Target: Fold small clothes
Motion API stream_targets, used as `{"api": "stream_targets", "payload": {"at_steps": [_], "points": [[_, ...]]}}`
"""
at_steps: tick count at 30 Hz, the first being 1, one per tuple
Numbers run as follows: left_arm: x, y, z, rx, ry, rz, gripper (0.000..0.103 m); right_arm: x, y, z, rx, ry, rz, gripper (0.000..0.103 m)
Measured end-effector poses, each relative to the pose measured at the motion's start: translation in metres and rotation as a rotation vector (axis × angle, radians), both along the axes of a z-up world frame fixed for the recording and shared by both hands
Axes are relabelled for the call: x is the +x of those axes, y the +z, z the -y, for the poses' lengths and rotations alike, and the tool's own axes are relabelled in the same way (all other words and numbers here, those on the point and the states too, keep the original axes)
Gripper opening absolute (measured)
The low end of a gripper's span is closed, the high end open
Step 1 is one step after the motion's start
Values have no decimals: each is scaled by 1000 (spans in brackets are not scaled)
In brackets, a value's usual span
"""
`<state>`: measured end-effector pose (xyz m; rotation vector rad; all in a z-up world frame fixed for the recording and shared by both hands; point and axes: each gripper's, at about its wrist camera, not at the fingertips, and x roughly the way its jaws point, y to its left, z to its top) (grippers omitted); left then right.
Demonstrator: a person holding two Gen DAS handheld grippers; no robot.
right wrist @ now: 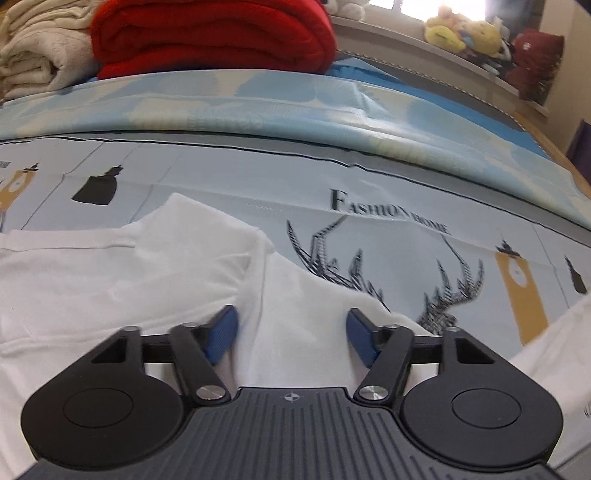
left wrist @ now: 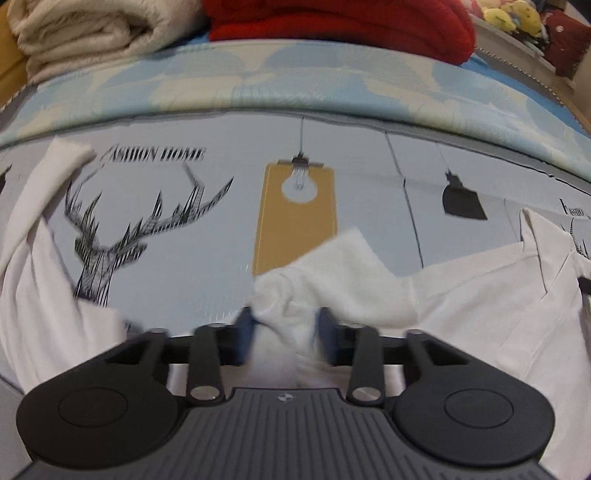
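My left gripper [left wrist: 286, 334] fingers pinch a bunched fold of the white shirt [left wrist: 461, 295]; right gripper [right wrist: 291, 336] fingers stand half open astride the cloth, not pressing.

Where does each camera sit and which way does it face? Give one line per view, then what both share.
Left wrist: on the left gripper, looking forward and down along its blue fingers at the white garment bunched between them on the printed cloth.
Right wrist: on the right gripper, looking forward and down at the garment's flat part; its fingers stand apart.
Shared: garment, printed cloth, red blanket, cream blanket.
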<state>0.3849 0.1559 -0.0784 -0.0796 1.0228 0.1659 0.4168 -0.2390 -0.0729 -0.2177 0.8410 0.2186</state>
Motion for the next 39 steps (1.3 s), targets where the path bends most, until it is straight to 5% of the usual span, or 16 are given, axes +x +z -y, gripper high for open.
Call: {"api": "stream_targets", "payload": {"at_steps": [2,3,8,17,19,21,22,23,25,27,30,32,34,39], "points": [[6,-1,4,7,-25,25,29,3,1,-3,15,24,14,5],[8,-1,6,17,-36,37,26,5,1,-4,9,28,15,2],[22,-5,16,46,-98,106,25,11,0,-3,12,13,43,0],[40,-6,25,62,-136,213,23,35,-1,58,49,-270,62,0],[43,-6,21,35,-118,204,25,33,3,65,147,-236,56,4],[43,-6,14,2,-93,188,30,31,9,64,210,-158,40,31],[43,-5,10,-14,-76,180,39,29,11,60,219,-117,32,58],[43,-5,8,-17,-61,169,46,28,11,56,224,-94,25,70],[43,-5,1,-19,-23,139,68,27,5,45,219,-50,-30,70],[43,-10,-5,-59,3,102,69,25,-2,35,181,-16,-54,70],[41,-13,-4,-48,-10,102,68,23,-3,25,112,22,-14,52],[41,-14,1,-18,-36,109,66,22,-2,21,122,51,-3,22],[41,-15,3,-17,-48,121,59,19,-2,15,100,95,19,3],[41,-14,6,-12,-49,134,60,16,-5,0,-10,142,77,0]]}}
